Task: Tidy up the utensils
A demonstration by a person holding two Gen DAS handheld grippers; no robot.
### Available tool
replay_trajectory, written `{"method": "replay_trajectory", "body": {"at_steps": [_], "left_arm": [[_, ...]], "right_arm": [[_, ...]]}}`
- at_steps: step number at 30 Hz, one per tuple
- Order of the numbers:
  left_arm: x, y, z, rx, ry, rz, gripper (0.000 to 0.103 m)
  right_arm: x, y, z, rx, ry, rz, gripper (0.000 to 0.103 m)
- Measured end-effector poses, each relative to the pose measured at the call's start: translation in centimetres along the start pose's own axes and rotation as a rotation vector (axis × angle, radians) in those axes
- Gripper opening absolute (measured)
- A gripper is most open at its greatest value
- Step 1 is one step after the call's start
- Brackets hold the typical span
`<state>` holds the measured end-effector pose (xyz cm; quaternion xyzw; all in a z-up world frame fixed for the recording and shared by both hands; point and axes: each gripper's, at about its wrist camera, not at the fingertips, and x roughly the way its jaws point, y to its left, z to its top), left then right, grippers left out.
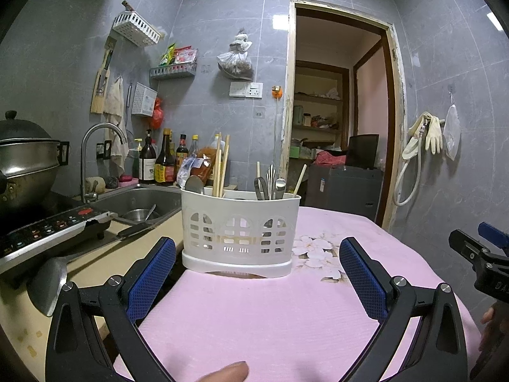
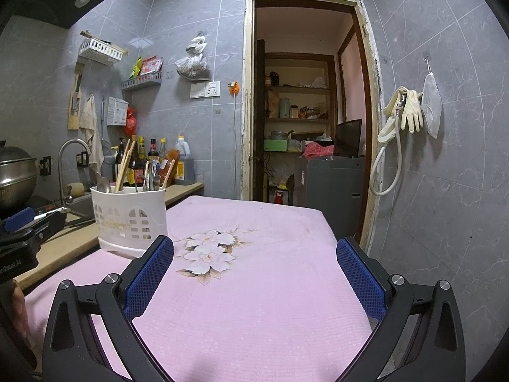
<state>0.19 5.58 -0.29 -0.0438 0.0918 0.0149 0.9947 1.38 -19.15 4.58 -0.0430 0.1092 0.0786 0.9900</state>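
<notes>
The caddy stands at the far left edge of the pink cloth, just beside the counter and near the sink. Its left compartment holds chopsticks and a spoon; the right one holds metal cutlery and one more stick.

The left gripper hangs just in front of the caddy, jaws spread wide, holding nothing. The right gripper hovers over the bare cloth to the right, also spread and empty.

No loose utensil lies on the cloth in either view. Judging by that, the sorting looks finished or close to it. What may remain is a ladle-like piece lying on the counter at near left, and something in the sink, though whether those belong to the task cannot be told.
</notes>
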Motion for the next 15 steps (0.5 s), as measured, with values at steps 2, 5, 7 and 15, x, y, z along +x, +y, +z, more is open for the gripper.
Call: {"method": "replay_trajectory", "body": {"at_steps": [2, 5, 7, 15], "left_arm": [[0.02, 0.01, 0.06, 0.002, 0.001, 0.003, 0.101], [0.00, -0.08, -0.06, 0.005, 0.000, 0.008, 0.101], [-0.01, -0.19, -0.16, 0.004, 0.002, 0.012, 0.101], [0.05, -0.11, -0.09, 0.011, 0.002, 0.021, 0.101]], "right_arm": [[0.02, -0.05, -0.01, 0.000, 0.000, 0.000, 0.103], [0.02, -0.03, -0.01, 0.000, 0.001, 0.001, 0.103], [-0.02, 0.03, -0.01, 0.001, 0.001, 0.001, 0.103], [-0.06, 0.15, -0.04, 0.000, 0.001, 0.001, 0.103]]}}
